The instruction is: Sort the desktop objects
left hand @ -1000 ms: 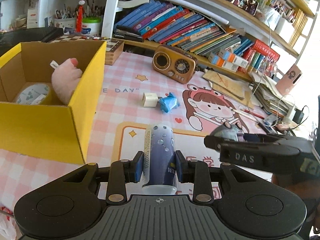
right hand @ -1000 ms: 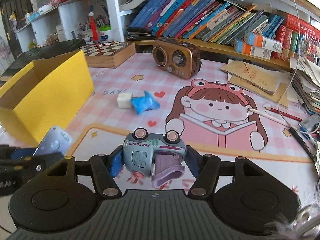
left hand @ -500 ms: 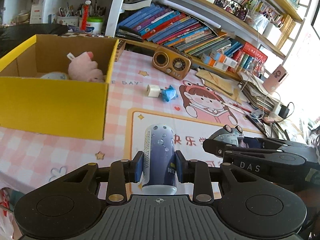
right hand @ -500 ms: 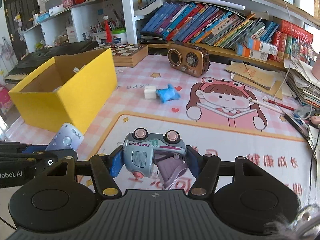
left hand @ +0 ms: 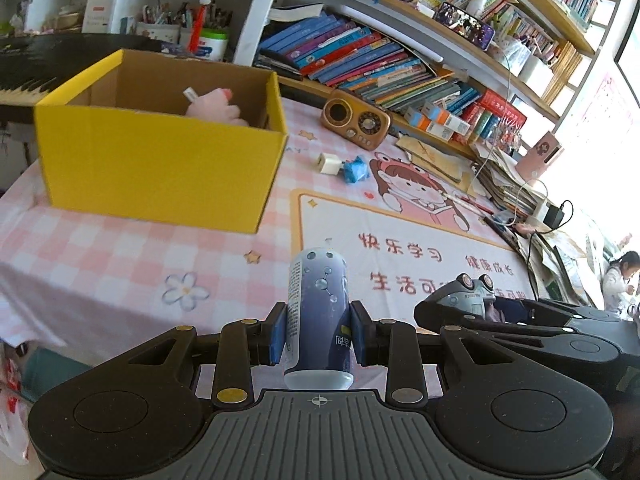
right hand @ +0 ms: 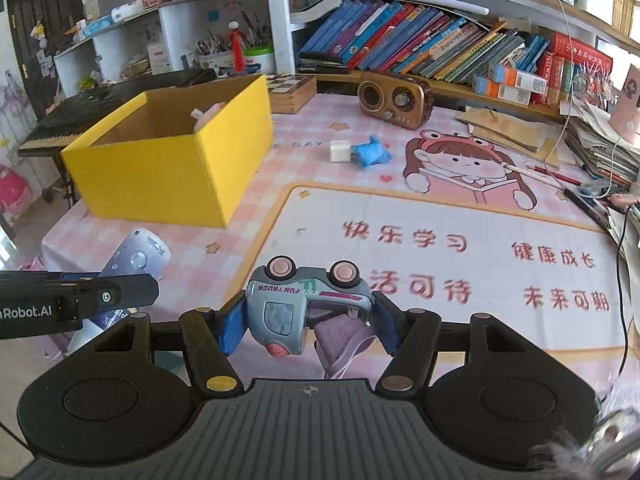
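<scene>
the box (left hand: 160, 168) hides most of what lies in it: only the top of a pink plush (left hand: 216, 108) with a white tag shows above the near wall, and from the right view just a sliver of it (right hand: 206, 114) clears the rim. the bottle's (left hand: 318, 312) cap end is cut off behind the left tool body, and its small print is too blurred to read. part of the truck (right hand: 308, 304) is masked by the blue pads, and a lilac piece hanging under it is hard to identify. the bottle is a dark blue-grey cylinder with pale bubble marks and a white base, pointing forward and up. the truck is a light blue toy, upside down with its pink wheels on top, "fun truck" printed inverted on its side. the left tongs (left hand: 318, 338) are clamped on the bottle, held above the near edge of the worktop (left hand: 120, 264), in front of the box. the right tongs (right hand: 308, 322) are clamped on the truck, held over the white mat with red characters, just right of the left tool. farther back on the worktop a white cube (right hand: 340, 151) touches a blue crumpled thing (right hand: 372, 154), with a brown radio (right hand: 394, 98) behind them.
</scene>
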{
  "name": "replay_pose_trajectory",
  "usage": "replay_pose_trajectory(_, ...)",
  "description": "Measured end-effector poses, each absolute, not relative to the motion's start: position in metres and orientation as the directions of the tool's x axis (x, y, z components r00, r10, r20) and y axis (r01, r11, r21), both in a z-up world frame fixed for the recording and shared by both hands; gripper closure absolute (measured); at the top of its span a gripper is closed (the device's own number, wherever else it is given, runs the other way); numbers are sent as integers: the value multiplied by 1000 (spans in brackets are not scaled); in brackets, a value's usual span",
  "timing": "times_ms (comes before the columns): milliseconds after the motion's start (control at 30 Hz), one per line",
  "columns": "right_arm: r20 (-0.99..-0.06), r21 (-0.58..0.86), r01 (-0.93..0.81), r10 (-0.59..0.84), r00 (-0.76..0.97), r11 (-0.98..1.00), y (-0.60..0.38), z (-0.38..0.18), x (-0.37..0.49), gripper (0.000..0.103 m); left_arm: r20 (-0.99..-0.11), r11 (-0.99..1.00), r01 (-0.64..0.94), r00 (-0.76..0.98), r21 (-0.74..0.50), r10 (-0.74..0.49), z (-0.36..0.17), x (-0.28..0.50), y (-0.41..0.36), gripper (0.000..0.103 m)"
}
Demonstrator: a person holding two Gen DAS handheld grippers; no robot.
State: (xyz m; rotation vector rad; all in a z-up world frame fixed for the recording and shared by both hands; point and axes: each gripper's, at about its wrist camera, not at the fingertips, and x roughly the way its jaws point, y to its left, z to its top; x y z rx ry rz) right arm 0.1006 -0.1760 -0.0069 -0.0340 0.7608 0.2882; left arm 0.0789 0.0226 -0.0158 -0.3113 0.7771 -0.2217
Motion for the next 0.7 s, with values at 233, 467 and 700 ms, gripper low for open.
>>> replay_pose_trajectory(233, -680, 69, -293, 260, 686, 954, -153, -7, 74, 42, -643, 936, 78, 706, -344, -296, -14, 53, 41, 72)
replay_pose_trajectory(467, -677, 62, -325, 279, 681, 944, -130, -7, 56, 42, -637, 937, 67, 716, -344, -285, -13, 33, 58, 72)
replay_pose_trajectory(700, -675, 55, -361, 301, 674, 931, -111, -5, 48, 42, -626, 936, 48, 732, -348, -270, -13, 19, 74, 72)
